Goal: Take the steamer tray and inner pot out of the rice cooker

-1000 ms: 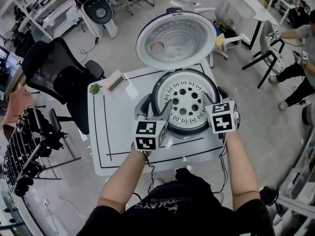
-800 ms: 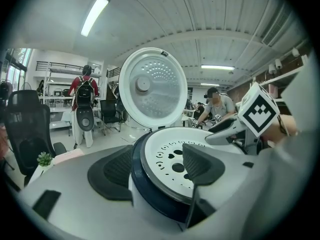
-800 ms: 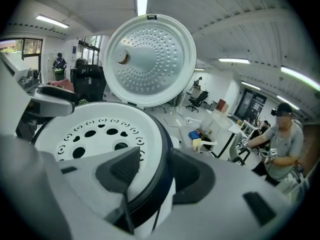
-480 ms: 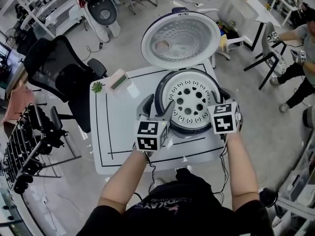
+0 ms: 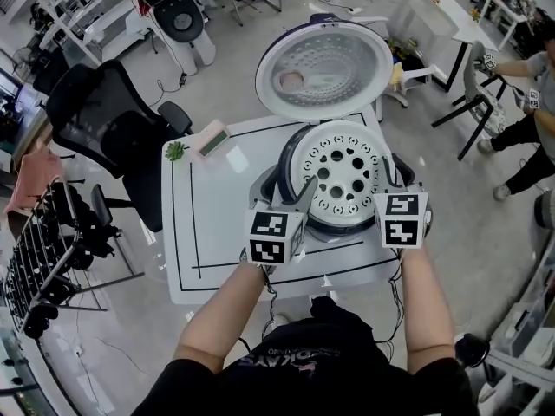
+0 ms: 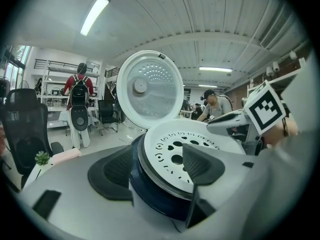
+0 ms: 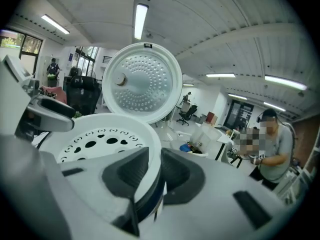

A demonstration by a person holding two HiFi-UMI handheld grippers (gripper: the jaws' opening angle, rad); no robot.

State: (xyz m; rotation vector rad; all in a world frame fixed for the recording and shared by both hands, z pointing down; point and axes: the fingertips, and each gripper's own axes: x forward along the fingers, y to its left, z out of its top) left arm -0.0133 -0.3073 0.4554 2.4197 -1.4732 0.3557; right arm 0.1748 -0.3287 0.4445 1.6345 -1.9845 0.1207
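The right claw [image 7: 151,175] has just been closing and now pinches the rim of the tray [image 5: 341,173] on top of the cooker [image 5: 283,170], the left claw [image 6: 160,166] is wide open around the rim, so the tray should probably come up next.

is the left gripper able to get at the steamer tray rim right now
Probably yes: the left gripper has its jaws open astride the rim of the steamer tray, and the raised lid leaves the way free.

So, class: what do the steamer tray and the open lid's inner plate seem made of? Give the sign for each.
Steamer tray: probably plastic, opaque matte white, with neat round holes. Lid's inner plate: looks like metal, silvery, dimpled, with a soft sheen.
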